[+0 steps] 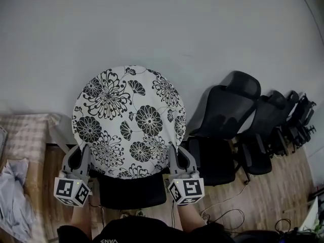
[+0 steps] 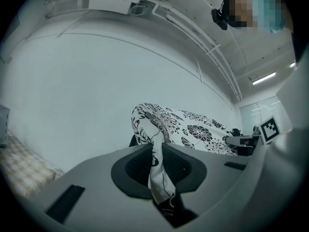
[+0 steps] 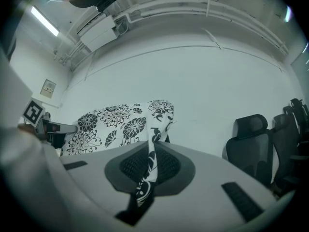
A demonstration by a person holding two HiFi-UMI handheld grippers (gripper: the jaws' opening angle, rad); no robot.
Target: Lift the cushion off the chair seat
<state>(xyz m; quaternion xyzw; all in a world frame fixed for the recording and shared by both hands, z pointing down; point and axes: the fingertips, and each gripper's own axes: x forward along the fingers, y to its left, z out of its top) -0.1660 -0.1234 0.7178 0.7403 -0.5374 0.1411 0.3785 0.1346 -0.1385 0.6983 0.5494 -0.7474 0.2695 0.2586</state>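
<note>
Both hands are on it. My left gripper (image 1: 81, 155) is clamped on the edge fabric of the round floral cushion (image 1: 129, 120) at its lower left, and my right gripper (image 1: 177, 157) is clamped the same way at the lower right. In each gripper view a fold of the printed cover runs straight down between the pads, pinched tight.

The cushion stands tipped up on edge, its face towards me, above the black chair seat (image 1: 131, 192). From up here I can't tell whether its bottom rim has cleared the seat or is just brushing it.

To do this well, I reckon both hands should rise together and level, so the cushion hangs flat between them and doesn't swing. I've only got thin cover cloth in each grip, not the padding, so a jerk could pull a fold free; slow and even is the way. I'd also bring it a touch towards me as it comes up, away from the chair back, and well clear of the row of office chairs (image 1: 238, 120) on my right.
</note>
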